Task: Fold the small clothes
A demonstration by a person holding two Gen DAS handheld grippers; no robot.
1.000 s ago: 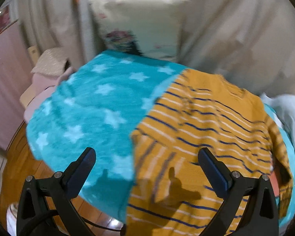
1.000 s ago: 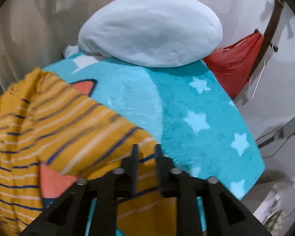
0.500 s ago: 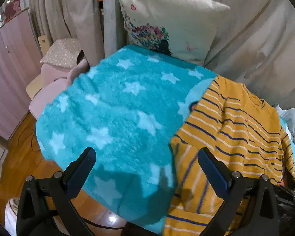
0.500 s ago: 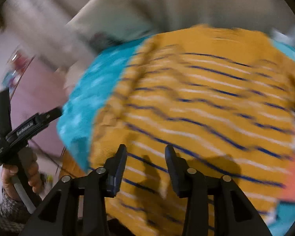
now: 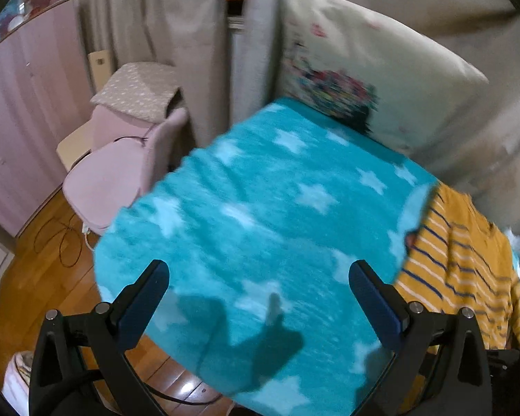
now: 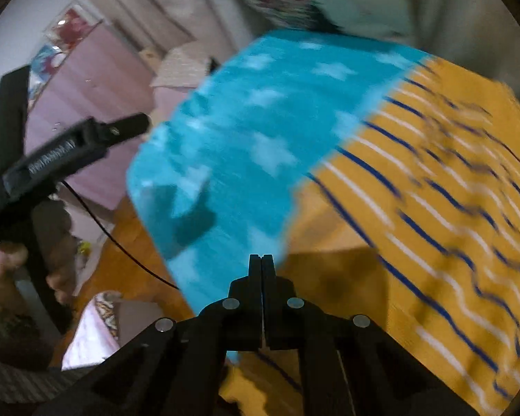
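Observation:
A small mustard-yellow sweater with navy and white stripes [image 5: 461, 270] lies on a teal star-print blanket [image 5: 277, 215], at the right edge in the left wrist view. It fills the right half of the blurred right wrist view [image 6: 433, 208]. My left gripper [image 5: 260, 298] is open and empty above the bare blanket, left of the sweater. My right gripper [image 6: 261, 267] is shut with its fingers pressed together at the sweater's near left edge; no cloth shows between them. The left gripper also shows in the right wrist view [image 6: 69, 152], held in a hand.
A floral pillow [image 5: 357, 69] leans on beige curtains behind the blanket. A pink chair [image 5: 121, 166] and wooden floor [image 5: 41, 277] with cables lie to the left. Pink cabinet doors [image 5: 24, 111] stand far left.
My left gripper has swung left, so the sweater has slid to the right edge of its view. My right gripper has closed from partly open to shut and turned left.

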